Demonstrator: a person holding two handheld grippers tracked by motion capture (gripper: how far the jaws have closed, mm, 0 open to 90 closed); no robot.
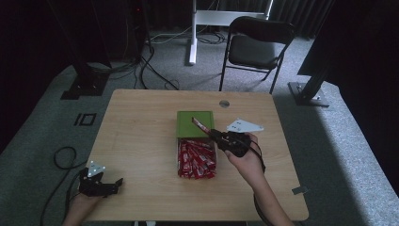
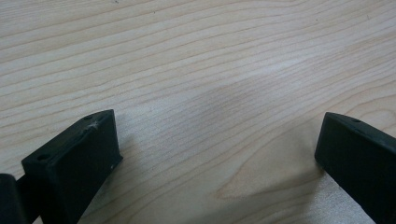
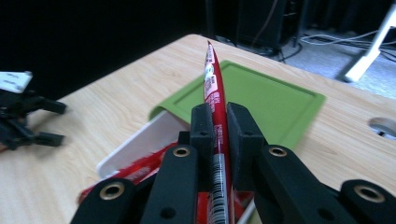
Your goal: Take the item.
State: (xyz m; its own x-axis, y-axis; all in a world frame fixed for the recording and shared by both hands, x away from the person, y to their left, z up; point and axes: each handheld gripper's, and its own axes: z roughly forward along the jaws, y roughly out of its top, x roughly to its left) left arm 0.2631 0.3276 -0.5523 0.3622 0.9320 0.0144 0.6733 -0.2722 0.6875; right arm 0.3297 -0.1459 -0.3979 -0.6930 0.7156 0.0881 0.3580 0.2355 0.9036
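Currently, the left gripper [image 1: 101,183] rests on the table [image 1: 141,136] near its front left corner, well apart from the work; its jaws stand spread wide with nothing but bare wood between them, which suggests it is parked out of the way while the other hand works. Ahead and to its right sits a white box [image 1: 178,157] packed with red sachets [image 1: 196,159], its green lid [image 1: 194,123] lying flat at the far end, presumably set there to keep the opening free. Further right, the right gripper [image 1: 214,133] hangs above the box's far right corner, jaws pressed together on one sachet [image 3: 214,88]. That sachet is pinched low on its length, so most of it projects past the fingertips and out over the lid; a grip this low probably serves to lift it clear of its neighbours. It is a long, narrow stick pack, glossy red with small white and green print near the upper end and a barcode between the jaws, held edge-on and slightly bowed.
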